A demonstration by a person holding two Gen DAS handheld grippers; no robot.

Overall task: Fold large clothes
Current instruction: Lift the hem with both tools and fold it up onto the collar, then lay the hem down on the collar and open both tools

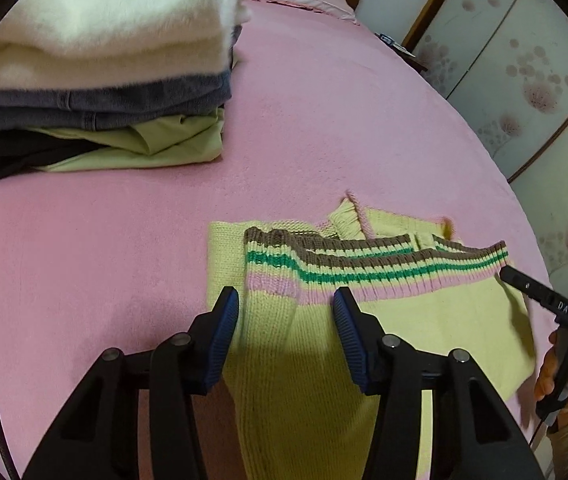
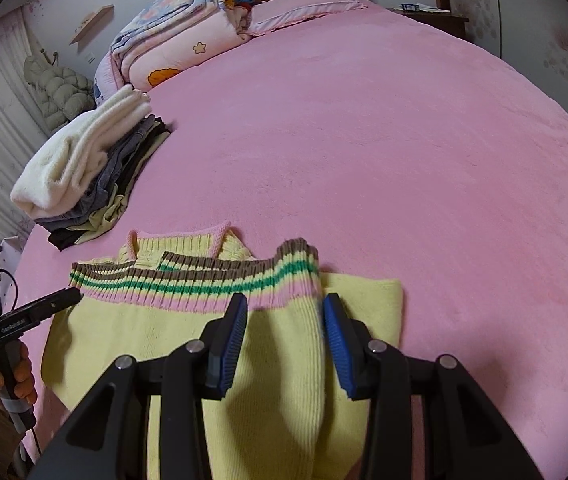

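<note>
Left gripper (image 1: 286, 308) jaws wide over yellow knit sweater (image 1: 424, 320); right gripper (image 2: 286, 312) jaws likewise wide, empty, above folded sleeve. Sweater flat on pink bed (image 2: 404, 140), striped hem band running crosswise, neckline toward headboard. Folded clothes stack (image 1: 95, 80) nearby.

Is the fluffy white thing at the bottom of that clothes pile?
No, the white fleece lies on top of the pile, above the grey garment.
</note>
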